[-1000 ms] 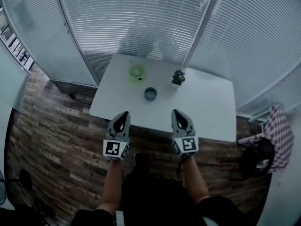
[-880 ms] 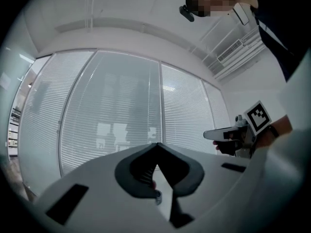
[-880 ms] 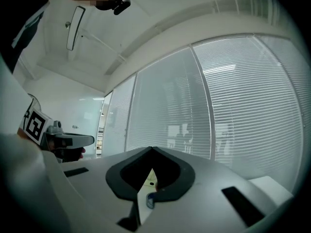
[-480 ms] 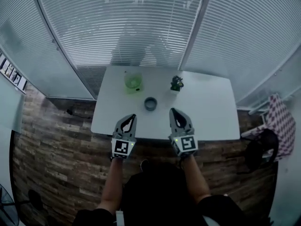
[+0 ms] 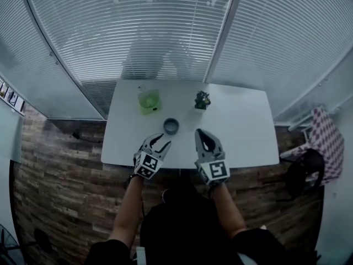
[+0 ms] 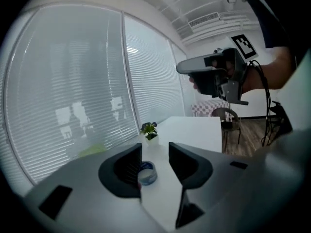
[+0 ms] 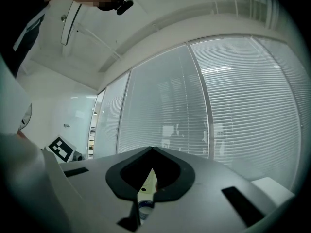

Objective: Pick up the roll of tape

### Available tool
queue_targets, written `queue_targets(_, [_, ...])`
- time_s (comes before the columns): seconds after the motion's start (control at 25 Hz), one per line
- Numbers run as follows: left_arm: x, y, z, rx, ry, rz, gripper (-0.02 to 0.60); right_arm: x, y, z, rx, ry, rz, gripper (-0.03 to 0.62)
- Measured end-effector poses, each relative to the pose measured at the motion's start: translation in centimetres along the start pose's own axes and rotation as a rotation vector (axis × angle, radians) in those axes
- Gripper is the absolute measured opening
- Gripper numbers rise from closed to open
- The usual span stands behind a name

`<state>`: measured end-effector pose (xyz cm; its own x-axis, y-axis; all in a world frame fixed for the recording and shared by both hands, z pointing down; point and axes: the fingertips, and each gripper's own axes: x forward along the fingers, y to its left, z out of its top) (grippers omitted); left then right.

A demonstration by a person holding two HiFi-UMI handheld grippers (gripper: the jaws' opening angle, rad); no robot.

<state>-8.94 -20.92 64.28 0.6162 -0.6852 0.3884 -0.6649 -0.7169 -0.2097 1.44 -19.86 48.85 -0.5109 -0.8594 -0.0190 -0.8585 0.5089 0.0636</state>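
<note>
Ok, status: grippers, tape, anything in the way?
Left gripper, jaws opening, empty, short of the roll of tape. Right gripper shut, empty. Roll flat on table, untouched. Plant and green cup beyond it, not blocking.

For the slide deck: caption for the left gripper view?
Left gripper, jaws opening and empty, aimed at the tape roll on the white table.

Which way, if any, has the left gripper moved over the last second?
Yes. The left gripper has advanced over the table's near edge toward the roll of tape, its empty jaws opening.
</note>
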Motion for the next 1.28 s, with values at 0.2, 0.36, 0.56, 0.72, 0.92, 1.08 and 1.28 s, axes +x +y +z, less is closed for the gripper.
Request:
queue_targets(0.2, [2.8, 0.0, -1.5, -0.011, 0.071, -0.036, 0.19, 2.0, -0.6, 0.0, -0.006, 0.002, 0.038, 0.006])
queue_targets(0.36, [5.0, 0.8, -2.4, -0.016, 0.102, -0.041, 0.189, 3.6, -1.3, 0.5, -0.021, -0.015, 0.058, 0.006])
queue_targets(0.56, [7.4, 0.7, -4.7, 0.085, 0.226, -0.086, 0.19, 4.5, -2.2, 0.1, -0.013, -0.001, 0.054, 0.006])
queue_targets(0.72, [9.2, 0.3, -6.8, 0.139, 0.307, -0.131, 0.19, 4.9, -2.6, -0.3, -0.016, -0.003, 0.057, 0.006])
queue_targets(0.92, [11.1, -0.2, -9.1, 0.169, 0.394, -0.188, 0.189, 4.8, -3.1, -0.6, -0.011, 0.016, 0.057, 0.006])
queue_targets(1.08, [12.5, -0.2, -11.7, 0.213, 0.476, -0.228, 0.195, 4.9, -3.3, -1.9, 0.007, 0.025, 0.06, 0.006])
queue_targets(1.28, [13.0, -0.2, -11.6, 0.244, 0.52, -0.25, 0.201, 4.9, -3.9, -2.0, 0.014, 0.043, 0.059, 0.006])
